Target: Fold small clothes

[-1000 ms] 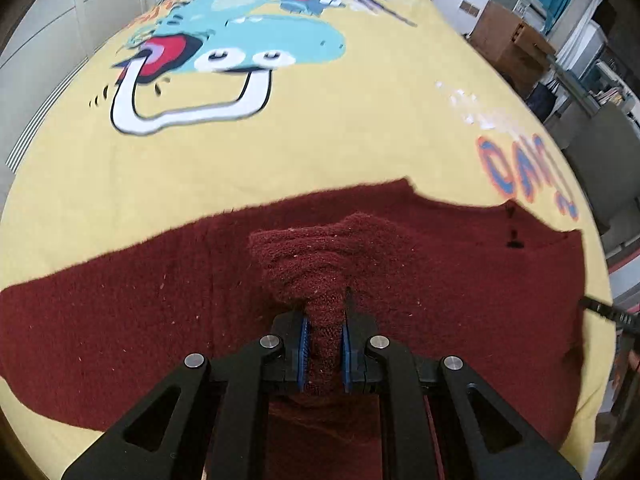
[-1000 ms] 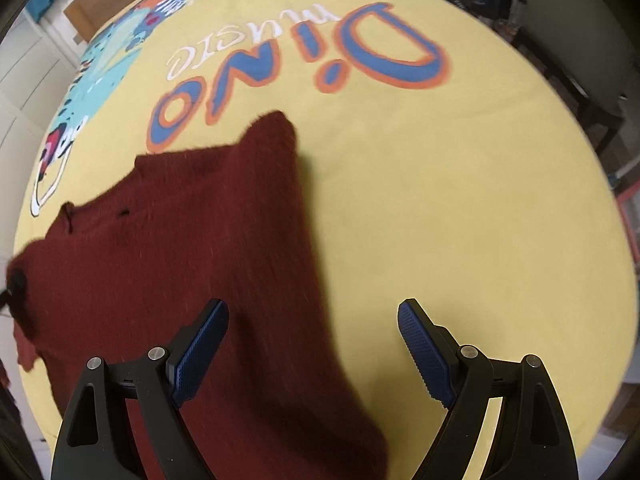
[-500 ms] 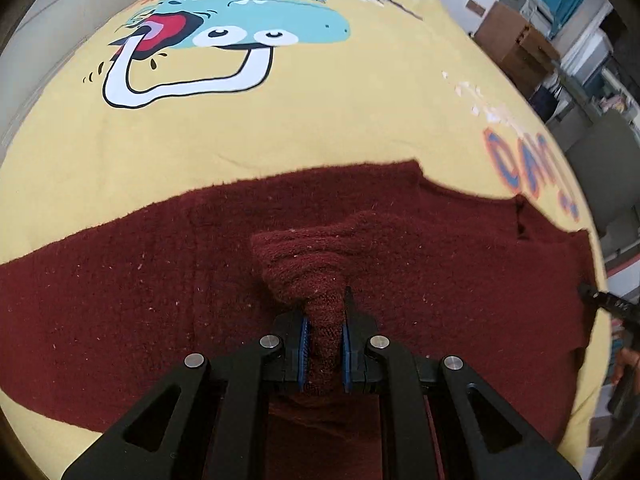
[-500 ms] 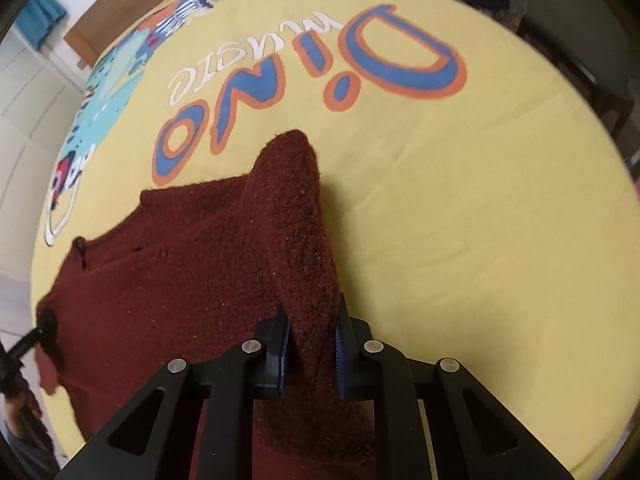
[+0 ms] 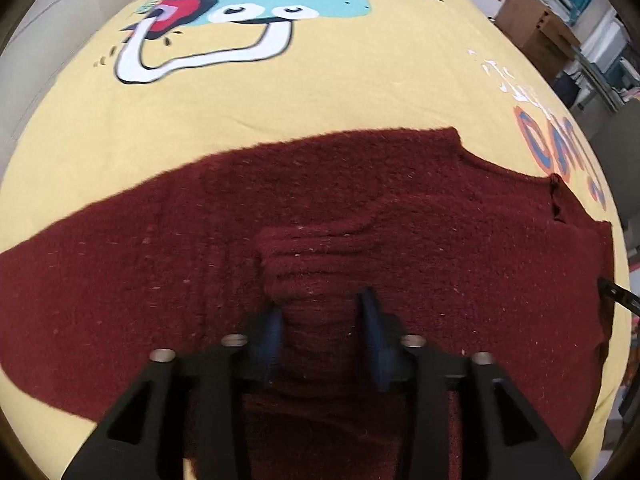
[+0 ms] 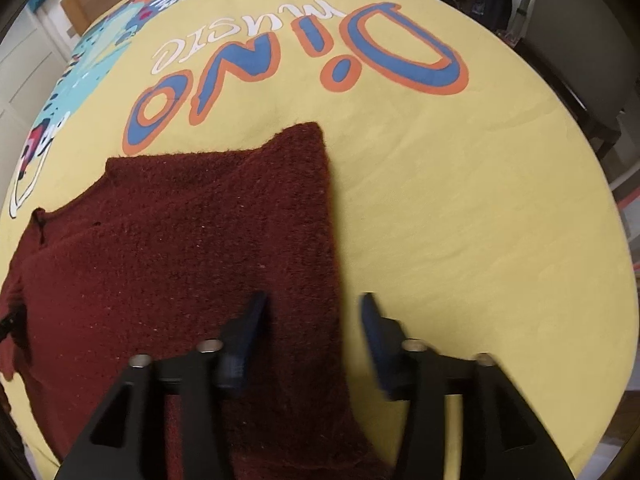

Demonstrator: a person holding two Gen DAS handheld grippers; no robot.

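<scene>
Now both grippers, left (image 5: 320, 320) and right (image 6: 312, 320), have fingers apart over the maroon sweater (image 5: 360, 240), lying crosswise.

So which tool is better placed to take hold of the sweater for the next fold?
Probably the left tool: it is open around a raised, bunched ridge of the dark red sweater. The right tool is open too, straddling only the flat side edge.

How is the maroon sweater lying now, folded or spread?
Partly folded: the maroon sweater lies flat with a cuff doubled onto its body; both grippers open.
</scene>
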